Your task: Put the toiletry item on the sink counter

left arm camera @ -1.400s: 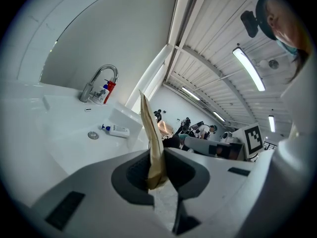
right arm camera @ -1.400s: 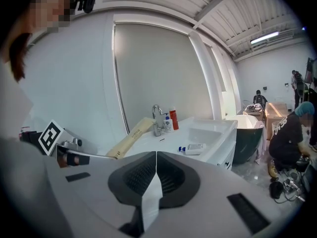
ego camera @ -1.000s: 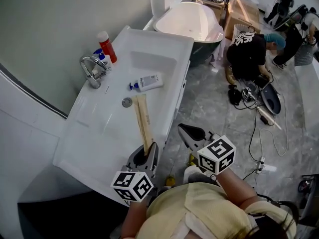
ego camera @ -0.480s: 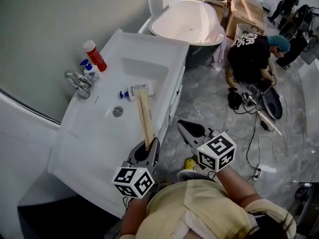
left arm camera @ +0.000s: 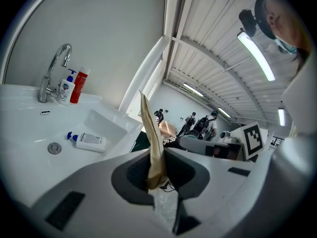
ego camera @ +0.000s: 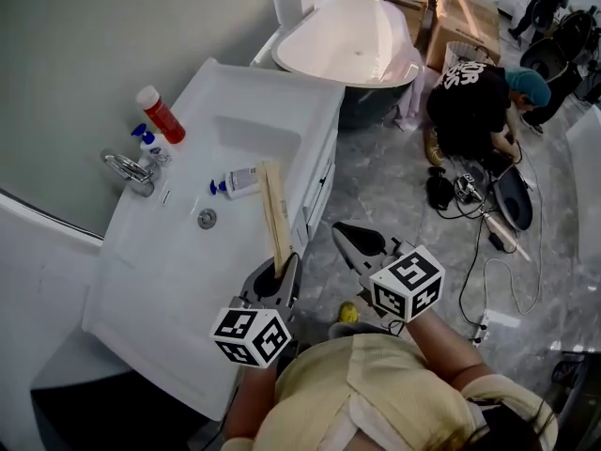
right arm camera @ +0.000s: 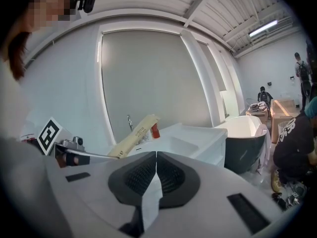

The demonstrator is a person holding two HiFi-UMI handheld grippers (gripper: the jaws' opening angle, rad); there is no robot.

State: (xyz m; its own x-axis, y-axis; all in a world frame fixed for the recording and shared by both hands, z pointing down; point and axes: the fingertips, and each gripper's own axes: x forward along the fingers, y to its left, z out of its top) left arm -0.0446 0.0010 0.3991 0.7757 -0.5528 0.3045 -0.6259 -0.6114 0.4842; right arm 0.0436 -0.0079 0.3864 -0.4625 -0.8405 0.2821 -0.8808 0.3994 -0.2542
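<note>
Still pinching the tan toiletry packet (ego camera: 274,214), jutting ahead of the left claw (ego camera: 279,275), but drifted back from over the drain (ego camera: 208,218) to the table's (ego camera: 169,280) front edge, with the right claw (ego camera: 352,242) closed on nothing alongside: not yet placed.

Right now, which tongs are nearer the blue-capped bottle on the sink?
Left. Left tongs, gripping a tan packet, sit over the sink edge facing the bottle; right tongs are off the sink, over floor.

bathtub (ego camera: 352,40): white, dark outside
person (ego camera: 470,101): crouched beside bathtub, black top
boxes (ego camera: 462,17): cardboard, behind bathtub
cables (ego camera: 474,191): on floor (ego camera: 394,195)
</note>
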